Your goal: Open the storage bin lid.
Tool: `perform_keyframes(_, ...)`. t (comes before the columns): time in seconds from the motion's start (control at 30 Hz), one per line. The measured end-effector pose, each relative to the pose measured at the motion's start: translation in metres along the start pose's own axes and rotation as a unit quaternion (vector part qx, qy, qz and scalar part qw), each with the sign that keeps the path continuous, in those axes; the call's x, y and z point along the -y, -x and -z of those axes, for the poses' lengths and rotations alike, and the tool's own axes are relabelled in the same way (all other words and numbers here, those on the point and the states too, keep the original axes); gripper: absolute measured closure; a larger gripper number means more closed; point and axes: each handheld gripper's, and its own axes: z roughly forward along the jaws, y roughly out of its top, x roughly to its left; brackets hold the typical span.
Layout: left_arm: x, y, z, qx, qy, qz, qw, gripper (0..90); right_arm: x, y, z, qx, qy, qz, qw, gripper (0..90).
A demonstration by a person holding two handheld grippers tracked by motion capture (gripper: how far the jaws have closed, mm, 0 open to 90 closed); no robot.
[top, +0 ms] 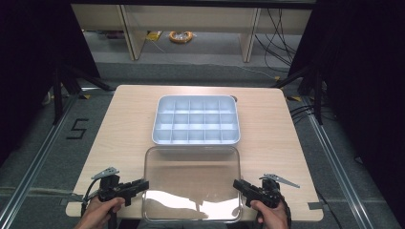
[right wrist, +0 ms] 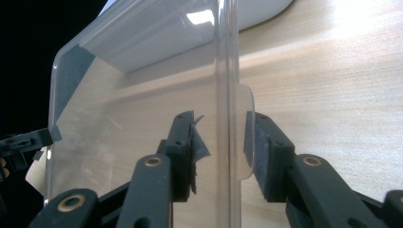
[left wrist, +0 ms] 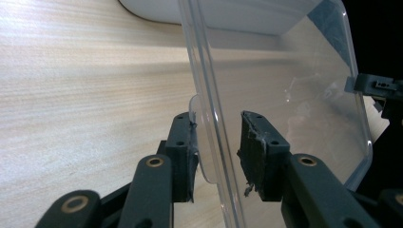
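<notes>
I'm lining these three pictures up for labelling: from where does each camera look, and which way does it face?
High view: above the person's side, facing forward and down on the table, compartment tray and clear lid; both hands and grippers enter at the bottom.
Left gripper view: rides the left gripper, looking along its black jaws, which straddle the lid's edge.
Right gripper view: rides the right gripper, jaws straddling the opposite edge.
Shared: both gripper views look through the lid, with the other gripper beyond it.

A light wooden bench (top: 124,133) carries a white compartment tray (top: 196,120) at its middle; a clear lid (top: 191,183) sits just nearer.
</notes>
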Motion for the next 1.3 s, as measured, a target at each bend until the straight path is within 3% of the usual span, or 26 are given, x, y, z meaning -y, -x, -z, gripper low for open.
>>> perform_keyframes(0.03,0.000,-0.001,0.000,-0.002,-0.004,0.003,1.0000,64.8,0.001,-0.001,0.000,-0.002,-0.006,-0.011,0.9999,63.8)
perform_keyframes(0.1,0.000,-0.001,-0.001,-0.002,-0.006,0.003,1.0000,64.5,0.001,0.000,-0.001,0.002,-0.007,0.001,1.0000,63.5)
perform_keyframes(0.13,0.001,-0.002,-0.002,-0.003,-0.006,0.004,1.0000,64.4,0.002,-0.001,-0.001,0.001,-0.011,-0.011,0.9999,63.3)
perform_keyframes(0.2,0.001,-0.002,-0.002,-0.004,-0.013,0.006,0.9999,64.2,0.002,-0.001,-0.002,0.004,-0.013,-0.009,0.9999,63.0)
perform_keyframes(0.23,0.001,-0.002,-0.002,-0.005,-0.016,0.007,0.9998,64.0,0.002,0.003,-0.004,0.009,-0.006,0.016,0.9998,62.6)
perform_keyframes(0.27,0.001,-0.002,-0.003,-0.006,-0.018,0.010,0.9998,64.0,0.003,0.002,-0.004,0.010,-0.008,0.011,0.9999,62.4)
perform_keyframes(0.4,0.001,-0.003,-0.005,-0.005,-0.024,0.010,0.9996,63.3,0.003,0.004,-0.006,0.012,-0.008,0.028,0.9995,61.8)
perform_keyframes(0.43,0.001,-0.003,-0.007,-0.006,-0.023,0.011,0.9997,63.1,0.003,0.003,-0.005,0.014,-0.017,0.018,0.9996,61.6)
perform_keyframes(0.73,0.001,-0.003,-0.011,-0.013,-0.031,0.011,0.9994,61.6,0.003,0.003,-0.008,0.028,-0.023,0.022,0.9991,59.5)
perform_keyframes(0.83,0.001,-0.004,-0.012,-0.018,-0.036,0.011,0.9991,61.0,0.003,-0.002,-0.007,0.031,-0.035,-0.001,0.9989,58.8)
perform_keyframes(0.93,0.001,-0.004,-0.013,-0.020,-0.038,0.010,0.9990,60.4,0.003,-0.002,-0.008,0.033,-0.036,-0.001,0.9988,58.4)
perform_keyframes(1.0,0.000,-0.004,-0.014,-0.021,-0.038,0.012,0.9990,60.2,0.003,-0.002,-0.009,0.039,-0.033,0.007,0.9987,58.0)
perform_keyframes(1.07,0.000,-0.005,-0.014,-0.022,-0.041,0.009,0.9989,59.9,0.002,0.001,-0.010,0.038,-0.031,0.031,0.9983,57.4)
perform_keyframes(1.1,-0.001,-0.005,-0.014,-0.022,-0.041,0.011,0.9989,59.9,0.003,-0.002,-0.011,0.040,-0.034,0.011,0.9986,57.4)
perform_keyframes(1.3,-0.001,-0.006,-0.017,-0.024,-0.050,0.010,0.9984,58.9,0.002,-0.003,-0.011,0.042,-0.040,0.003,0.9983,56.6)
